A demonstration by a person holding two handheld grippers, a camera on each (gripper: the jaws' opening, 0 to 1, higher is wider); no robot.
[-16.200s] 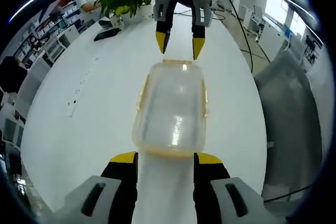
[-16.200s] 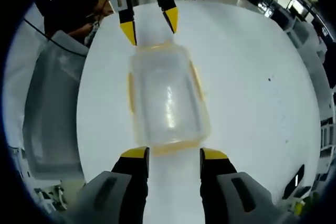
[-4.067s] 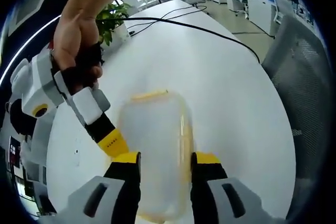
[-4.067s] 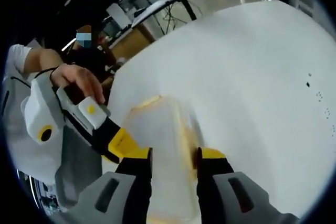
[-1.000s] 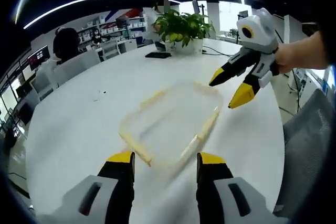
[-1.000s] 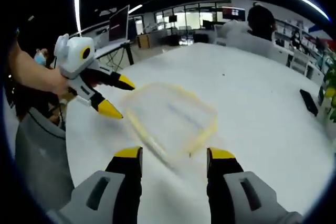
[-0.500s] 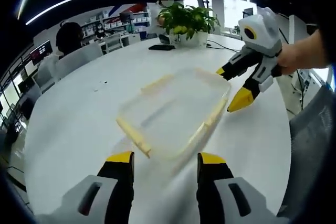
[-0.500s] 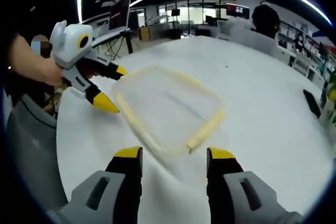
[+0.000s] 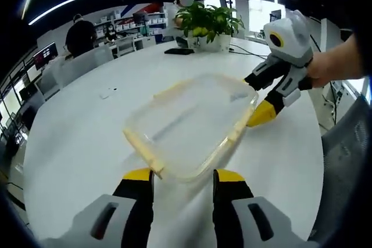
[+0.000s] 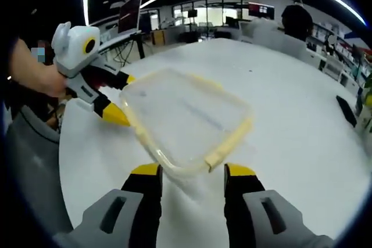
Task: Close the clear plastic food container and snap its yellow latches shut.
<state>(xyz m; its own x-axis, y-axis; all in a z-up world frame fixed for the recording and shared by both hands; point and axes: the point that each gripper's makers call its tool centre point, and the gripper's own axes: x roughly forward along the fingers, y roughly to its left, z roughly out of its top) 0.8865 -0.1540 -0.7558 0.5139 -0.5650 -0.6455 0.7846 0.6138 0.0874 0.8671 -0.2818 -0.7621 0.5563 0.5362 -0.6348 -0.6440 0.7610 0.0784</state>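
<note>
The clear plastic container (image 9: 192,121) lies lid-on on the white table (image 9: 75,143), with yellow latch strips along its edges. In the left gripper view, my left gripper (image 9: 183,175) is open with the container's near corner between its jaws. Across from it, my right gripper (image 9: 258,98), held by a hand, straddles the far corner. The right gripper view shows the same from the other side: the container (image 10: 186,114) has its near corner between the open right gripper's (image 10: 192,171) jaws, and the left gripper (image 10: 113,98) sits at the far-left corner.
A potted plant (image 9: 203,22) and a dark phone (image 9: 177,52) stand at the table's far end, with a seated person (image 9: 81,30) behind. A grey mesh chair (image 10: 32,161) stands by the table edge. Another dark phone (image 10: 347,111) lies on the right.
Both grippers have moved in on the container's opposite corners, which now sit between their jaws. Each pair of jaws has narrowed slightly. The container itself looks unmoved.
</note>
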